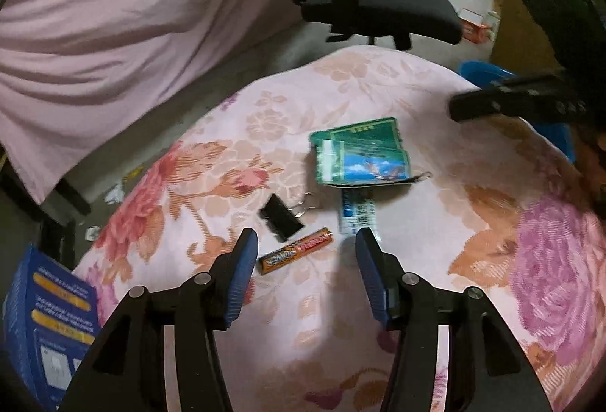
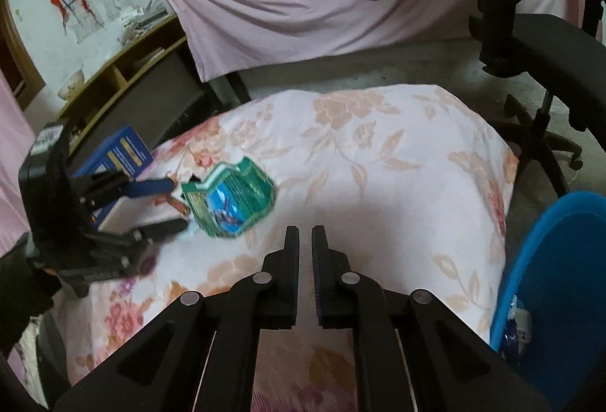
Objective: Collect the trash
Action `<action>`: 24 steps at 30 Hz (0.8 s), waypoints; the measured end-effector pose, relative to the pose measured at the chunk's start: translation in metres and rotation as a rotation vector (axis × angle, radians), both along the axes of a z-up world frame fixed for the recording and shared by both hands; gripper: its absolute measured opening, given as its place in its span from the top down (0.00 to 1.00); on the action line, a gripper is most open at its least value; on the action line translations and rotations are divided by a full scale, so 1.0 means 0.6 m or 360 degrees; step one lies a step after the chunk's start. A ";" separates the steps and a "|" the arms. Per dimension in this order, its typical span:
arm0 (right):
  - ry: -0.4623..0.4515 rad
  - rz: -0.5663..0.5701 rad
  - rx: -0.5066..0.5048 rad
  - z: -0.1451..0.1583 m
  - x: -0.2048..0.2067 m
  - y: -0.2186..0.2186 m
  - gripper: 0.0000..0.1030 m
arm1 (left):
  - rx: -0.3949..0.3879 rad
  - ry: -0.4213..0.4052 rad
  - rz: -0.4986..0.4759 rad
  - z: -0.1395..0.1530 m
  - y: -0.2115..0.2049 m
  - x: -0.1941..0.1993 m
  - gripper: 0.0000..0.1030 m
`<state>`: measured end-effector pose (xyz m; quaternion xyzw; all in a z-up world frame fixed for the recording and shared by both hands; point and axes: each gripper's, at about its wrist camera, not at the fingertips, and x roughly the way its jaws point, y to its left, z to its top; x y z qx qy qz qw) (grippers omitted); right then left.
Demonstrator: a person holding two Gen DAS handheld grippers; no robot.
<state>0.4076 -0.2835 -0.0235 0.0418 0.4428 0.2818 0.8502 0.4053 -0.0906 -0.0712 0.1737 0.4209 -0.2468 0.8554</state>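
covering most of both views, a pale pink floral-print cloth (image 1: 397, 97) is spread over a table, and a wrinkled plain pink sheet (image 1: 113, 14) hangs behind it; a black office chair with armrests (image 1: 378, 7) stands past the table's far edge. a round blue plastic bin (image 2: 549, 279) sits just beside the table on the right, with some crumpled wrappers visible inside it. a blue printed cardboard box (image 1: 41, 317) stands at the table's left edge.

the left gripper (image 1: 306, 241) hangs over the cloth with its blue-padded jaws released and nothing between the pads. the right gripper (image 2: 305, 234) is clenched, jaws nearly together and empty, above a bare stretch of cloth.

trash lies in a loose cluster near the middle of the table: a flattened green and blue paper packet (image 1: 360, 150) farthest from the left gripper, a small white and blue printed wrapper (image 1: 358, 215) touching its near edge, a black metal binder clip (image 1: 282, 215) beside that, and an orange candy bar wrapper (image 1: 295, 251) just ahead of the left gripper's open jaws
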 end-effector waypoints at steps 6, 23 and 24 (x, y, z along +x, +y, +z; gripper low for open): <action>-0.0052 0.0078 0.0033 0.012 0.026 0.034 0.70 | -0.0076 0.0102 -0.0032 -0.001 0.002 -0.003 0.80; 0.0073 0.0383 -0.0125 -0.036 0.057 0.138 0.51 | -0.0440 0.0325 0.0385 0.021 0.058 -0.007 0.93; 0.0063 0.0394 -0.0149 -0.036 0.051 0.141 0.53 | -0.0448 0.0326 0.0400 0.023 0.062 -0.009 0.93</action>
